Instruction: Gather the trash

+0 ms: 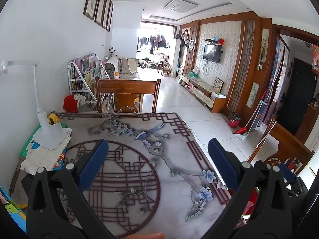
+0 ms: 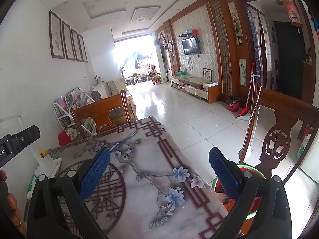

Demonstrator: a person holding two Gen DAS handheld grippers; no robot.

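Above the bench, both hand-held grippers hover with nothing between their fingers. Left hand-held gripper: black plastic arms with round metal rivets, ending in blue pads of fine knurled texture, spread wide over the cloth. Right hand-held gripper: same build, blue pads likewise held wide apart, its right finger in front of a round red basin with a green rim that sits on the seat of a carved wooden chair just beside the bench edge. Bench cover: smooth pale cloth printed with a dark red lattice border, a circular lattice medallion, blue-violet blossoms and a blue bird. At the far left corner, a white gooseneck desk lamp with a yellow part at its base rests on stacked papers and books; their print is too small to read. On the tiled floor by the wood-panelled wall stand a red bin lined with a dark bag and a red dustpan with its long handle. No loose trash can be made out on the bench. At the left edge of the right wrist view, the letters ".AI" show on the other device's black body.
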